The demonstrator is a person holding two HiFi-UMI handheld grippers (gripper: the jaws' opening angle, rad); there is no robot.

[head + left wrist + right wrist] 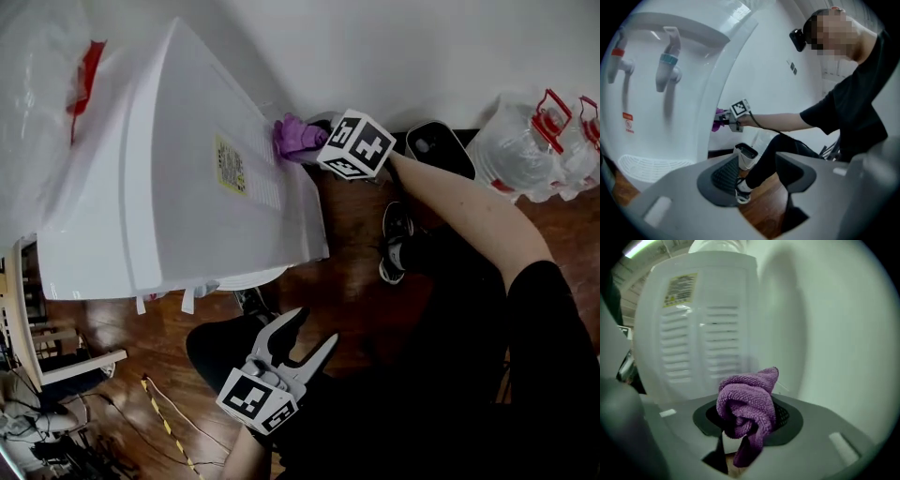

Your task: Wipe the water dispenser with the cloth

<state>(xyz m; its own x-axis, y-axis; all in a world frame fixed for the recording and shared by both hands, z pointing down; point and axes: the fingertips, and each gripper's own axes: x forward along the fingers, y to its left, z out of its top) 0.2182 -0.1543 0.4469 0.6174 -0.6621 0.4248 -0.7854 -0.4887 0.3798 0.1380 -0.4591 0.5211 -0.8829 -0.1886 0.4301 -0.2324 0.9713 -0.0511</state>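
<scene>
Looking along the right claw [747,423], its own view shows the purple cloth [749,404] bunched and pinched between the jaws. One end hangs down in front of the slatted rear panel of the water dispenser [656,357], which has a yellow label [680,289] up high. Only the left claw view shows the front of the dispenser: a red tap [618,63], a blue tap [665,65] and the white drip grille [647,164] below them. The head view places the cloth at the far edge of that panel, close to the wall [422,56]. Clear water bottles [534,141] with red handles stand on the wooden floor [337,300] to the right, and a shoe [396,244] is planted beside the dispenser. The right arm stretches out long past the dispenser's side. The left claw [309,328] is held low by the lap, its jaws wide apart with nothing between them.
</scene>
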